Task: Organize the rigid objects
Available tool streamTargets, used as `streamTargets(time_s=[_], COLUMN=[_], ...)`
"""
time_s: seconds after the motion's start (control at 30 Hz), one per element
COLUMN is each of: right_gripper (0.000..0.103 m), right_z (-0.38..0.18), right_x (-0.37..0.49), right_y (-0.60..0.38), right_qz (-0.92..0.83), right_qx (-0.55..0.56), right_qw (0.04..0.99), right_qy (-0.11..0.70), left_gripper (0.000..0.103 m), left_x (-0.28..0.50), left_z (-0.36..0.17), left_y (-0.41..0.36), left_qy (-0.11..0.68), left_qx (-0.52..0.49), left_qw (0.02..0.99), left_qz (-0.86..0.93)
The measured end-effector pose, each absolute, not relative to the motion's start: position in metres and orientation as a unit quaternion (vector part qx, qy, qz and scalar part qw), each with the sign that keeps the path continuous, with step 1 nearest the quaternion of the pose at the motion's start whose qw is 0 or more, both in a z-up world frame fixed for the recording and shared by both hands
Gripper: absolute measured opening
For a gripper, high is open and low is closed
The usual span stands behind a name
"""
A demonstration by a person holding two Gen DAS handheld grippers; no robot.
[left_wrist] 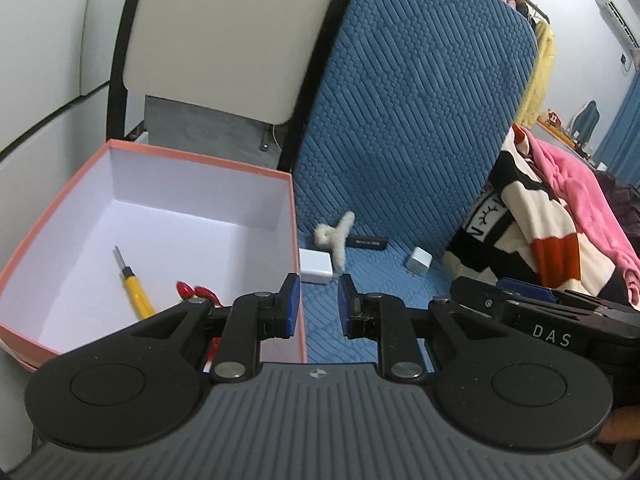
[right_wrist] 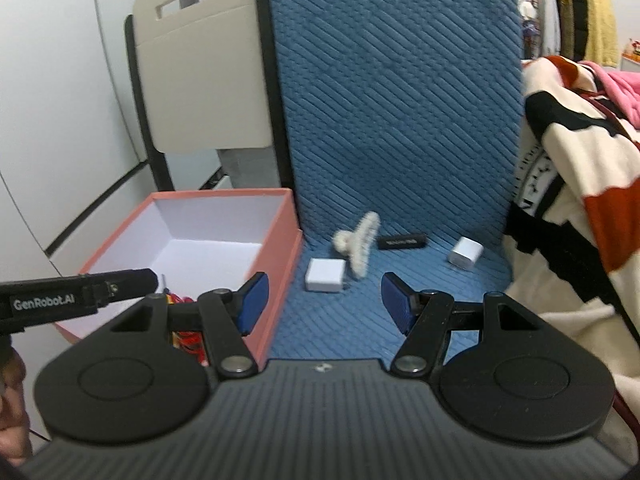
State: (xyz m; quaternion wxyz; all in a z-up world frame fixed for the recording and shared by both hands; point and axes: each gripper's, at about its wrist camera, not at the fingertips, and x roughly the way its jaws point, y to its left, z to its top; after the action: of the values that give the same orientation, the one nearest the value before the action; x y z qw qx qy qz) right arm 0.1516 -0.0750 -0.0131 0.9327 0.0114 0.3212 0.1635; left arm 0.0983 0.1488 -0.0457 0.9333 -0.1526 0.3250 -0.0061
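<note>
Both tongs empty. Left gripper (left_wrist: 318, 306) has pads a narrow gap apart, nothing between; right gripper (right_wrist: 325, 300) is spread wide. Just ahead of both, beside the pink cardboard box (left_wrist: 294, 216), lies a flat white square charger block (right_wrist: 325, 275) on the blue quilted mat (right_wrist: 360, 320), touching the fluffy cream claw hair clip (right_wrist: 358, 242). Block likely light, stiff, smooth and slippery: pinch across its flat side faces. Farther ahead: black bar (right_wrist: 402, 242), small white cube plug (right_wrist: 464, 254). Yellow-handled screwdriver (left_wrist: 134, 284) already lies in the box.

Left gripper (left_wrist: 318, 304) parted, empty — pink box (left_wrist: 294, 216) at left holds a yellow screwdriver (left_wrist: 134, 286); white charger (left_wrist: 316, 266) just beyond.
</note>
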Motion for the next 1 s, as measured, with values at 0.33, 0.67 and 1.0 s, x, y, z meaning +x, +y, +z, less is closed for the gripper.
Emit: streamTargets(time_s=[0.33,0.67,1.0], right_gripper=[0.065,0.065,0.065], right_z=[-0.028,-0.041,-0.055], right_x=[0.141,0.133,0.123], right_y=[-0.11,-0.142,-0.172], right_qz=[0.131,0.107,0.093], right_qx=[0.009,0.007,0.009], right_qw=[0.935,0.936,0.936], right_qy=[0.331,0.336,0.339], left_gripper=[0.043,0.058,0.063], left_x=[0.092,0.092,0.096], left_z=[-0.058,-0.068,-0.073], left_y=[0.117,0.088,0.055], left_qy=[0.344,0.353,0.36], left_qx=[-0.141,-0.13,-0.105], left_qw=[0.928,0.926,0.927], left_qz=[-0.021,-0.026,-0.024])
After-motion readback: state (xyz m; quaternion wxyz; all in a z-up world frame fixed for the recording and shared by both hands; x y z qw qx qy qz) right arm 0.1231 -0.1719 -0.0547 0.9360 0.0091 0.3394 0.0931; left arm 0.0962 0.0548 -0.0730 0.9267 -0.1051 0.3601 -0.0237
